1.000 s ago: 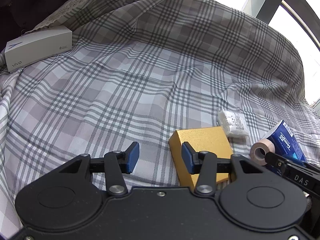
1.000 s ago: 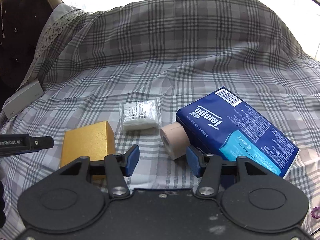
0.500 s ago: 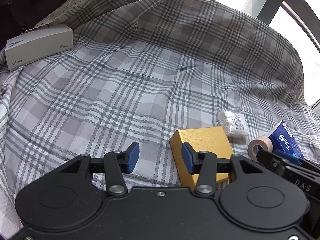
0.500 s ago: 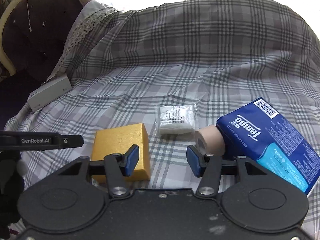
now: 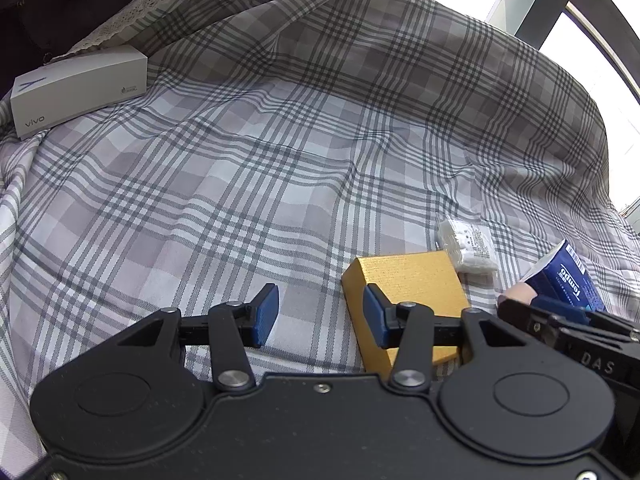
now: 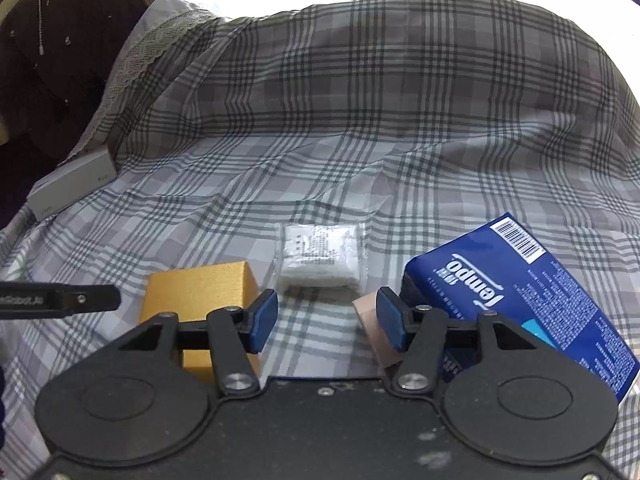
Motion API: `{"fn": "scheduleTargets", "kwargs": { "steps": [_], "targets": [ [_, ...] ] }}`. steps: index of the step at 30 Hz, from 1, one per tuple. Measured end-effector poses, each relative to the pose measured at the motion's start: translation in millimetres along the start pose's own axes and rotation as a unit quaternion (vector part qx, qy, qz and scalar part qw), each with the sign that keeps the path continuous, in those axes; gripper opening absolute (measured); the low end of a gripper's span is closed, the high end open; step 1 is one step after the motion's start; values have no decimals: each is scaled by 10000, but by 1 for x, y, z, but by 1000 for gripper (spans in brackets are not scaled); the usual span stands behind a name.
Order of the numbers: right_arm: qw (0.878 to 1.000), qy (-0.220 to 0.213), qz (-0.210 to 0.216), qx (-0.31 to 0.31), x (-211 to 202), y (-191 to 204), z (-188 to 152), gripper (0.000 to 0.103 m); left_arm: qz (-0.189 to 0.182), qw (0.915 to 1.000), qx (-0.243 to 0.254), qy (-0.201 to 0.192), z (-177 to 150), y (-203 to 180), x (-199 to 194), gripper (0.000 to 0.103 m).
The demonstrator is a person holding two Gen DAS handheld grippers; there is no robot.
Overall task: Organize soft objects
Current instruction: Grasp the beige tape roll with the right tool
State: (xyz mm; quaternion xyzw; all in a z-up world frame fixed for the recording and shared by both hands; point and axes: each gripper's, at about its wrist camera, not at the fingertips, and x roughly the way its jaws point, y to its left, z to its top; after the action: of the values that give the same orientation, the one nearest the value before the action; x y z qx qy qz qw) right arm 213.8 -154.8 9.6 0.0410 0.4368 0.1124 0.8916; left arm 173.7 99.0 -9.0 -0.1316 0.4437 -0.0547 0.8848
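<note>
A white wrapped soft packet (image 6: 320, 256) lies on the plaid cloth just beyond my right gripper (image 6: 326, 320). That gripper's jaws are opening, with only bare cloth between them. A beige tape roll (image 6: 366, 314) peeks out behind its right finger, against the blue tissue pack (image 6: 520, 296). A gold box (image 6: 196, 292) sits to the left. In the left wrist view, my left gripper (image 5: 320, 316) is open over bare cloth, its right pad in front of the gold box (image 5: 404, 280). The packet (image 5: 468, 244), tissue pack (image 5: 568, 280) and roll (image 5: 516, 294) lie further right.
A white phone box (image 5: 80, 88) rests at the far left by a lace-edged pillow (image 6: 152, 48). The plaid cloth (image 5: 260, 160) rises into a hump at the back. The left gripper's finger (image 6: 60, 300) reaches in beside the gold box.
My right gripper has swung left, so the white packet now sits ahead of its jaws and the tape roll has slid behind its right finger. Its jaws stand slightly wider. The left gripper has not moved.
</note>
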Motion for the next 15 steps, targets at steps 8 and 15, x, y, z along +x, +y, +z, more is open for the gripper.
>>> {"fn": "scheduleTargets", "kwargs": {
  "steps": [8,15],
  "targets": [
    [9992,272,158,235,-22,6,-12,53,17,10000,29,13,-1,-1,0,47],
    [9962,421,-555,521,9,-11,-8,53,62,10000,33,38,-1,0,3,47]
  ]
}}
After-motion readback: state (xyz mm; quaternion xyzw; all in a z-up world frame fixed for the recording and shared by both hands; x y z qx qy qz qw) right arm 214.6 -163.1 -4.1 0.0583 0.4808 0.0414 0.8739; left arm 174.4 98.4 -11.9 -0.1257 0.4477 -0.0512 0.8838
